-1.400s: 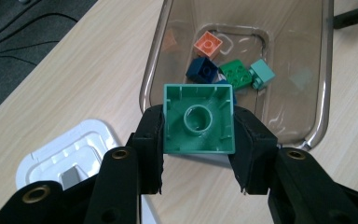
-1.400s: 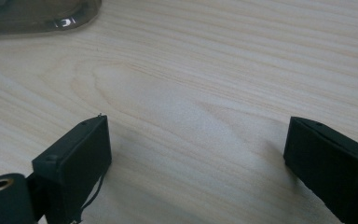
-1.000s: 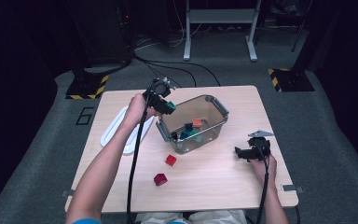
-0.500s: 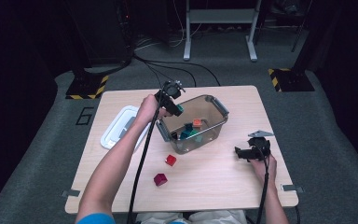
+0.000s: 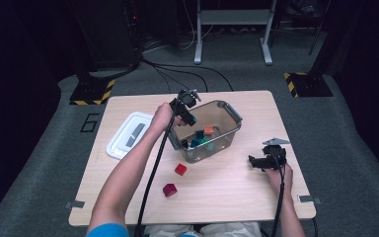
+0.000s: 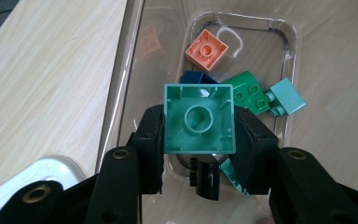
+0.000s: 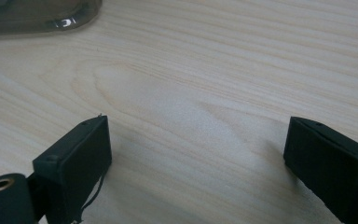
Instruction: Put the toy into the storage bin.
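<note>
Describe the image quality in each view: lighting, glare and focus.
High view: the table is evenly lit, the room around it dark. Left gripper view: the teal brick between the jaws is sharp, and the clear bin shows faint reflections on its walls. Right gripper view: the near jaws are blurred, with a soft sheen on the wood.

Right gripper (image 7: 198,154) gapes wide over bare wooden table (image 7: 223,70).

Grey carpet floor (image 5: 355,163) surrounds a pale wooden table (image 5: 227,197); dim room; a metal stand (image 5: 232,29) and black cables (image 5: 177,74) beyond.
</note>
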`<state>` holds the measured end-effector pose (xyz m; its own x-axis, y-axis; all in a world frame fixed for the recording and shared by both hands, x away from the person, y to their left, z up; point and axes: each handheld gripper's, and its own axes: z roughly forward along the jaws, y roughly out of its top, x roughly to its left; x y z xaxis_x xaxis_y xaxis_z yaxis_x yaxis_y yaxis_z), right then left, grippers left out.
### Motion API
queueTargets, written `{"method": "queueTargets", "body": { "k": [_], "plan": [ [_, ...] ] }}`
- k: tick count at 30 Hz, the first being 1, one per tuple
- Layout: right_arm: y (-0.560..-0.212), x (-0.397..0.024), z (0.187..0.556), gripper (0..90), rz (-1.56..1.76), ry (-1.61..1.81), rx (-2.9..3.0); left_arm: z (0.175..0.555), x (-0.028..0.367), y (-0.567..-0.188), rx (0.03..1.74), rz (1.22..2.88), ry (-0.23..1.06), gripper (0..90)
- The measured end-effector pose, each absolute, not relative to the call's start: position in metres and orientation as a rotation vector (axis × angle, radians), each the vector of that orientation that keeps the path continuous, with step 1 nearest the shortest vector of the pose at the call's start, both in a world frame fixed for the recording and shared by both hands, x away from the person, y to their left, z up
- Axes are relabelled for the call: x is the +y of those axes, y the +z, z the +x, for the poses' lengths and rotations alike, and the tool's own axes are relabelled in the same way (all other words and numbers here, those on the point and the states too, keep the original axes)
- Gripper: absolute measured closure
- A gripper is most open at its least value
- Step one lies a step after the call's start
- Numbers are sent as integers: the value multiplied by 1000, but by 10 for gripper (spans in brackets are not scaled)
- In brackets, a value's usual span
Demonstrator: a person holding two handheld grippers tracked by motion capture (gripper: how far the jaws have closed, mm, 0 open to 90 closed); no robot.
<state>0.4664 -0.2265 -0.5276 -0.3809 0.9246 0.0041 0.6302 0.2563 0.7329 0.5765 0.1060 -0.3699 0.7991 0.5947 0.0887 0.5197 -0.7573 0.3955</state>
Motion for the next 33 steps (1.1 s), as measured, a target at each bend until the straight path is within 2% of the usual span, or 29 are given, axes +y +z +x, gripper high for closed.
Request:
{"method": "queueTargets", "body": {
  "k": [2,5,20,27,33],
  "plan": [
    [-528,-226,466,70,1412,921,2104,576,106,-370,849,2628,285,581],
    [-528,-226,466,70,1412,921,2104,576,106,-370,854,2630,281,498],
    [-528,-226,466,70,1412,920,2104,547,127,-346,833,2559,326,231],
    [-528,-226,466,70,1410,921,2104,525,143,-331,828,2510,365,168],
    [-528,-226,466,70,1410,921,2104,509,159,-324,827,2488,390,154]
  ]
}}
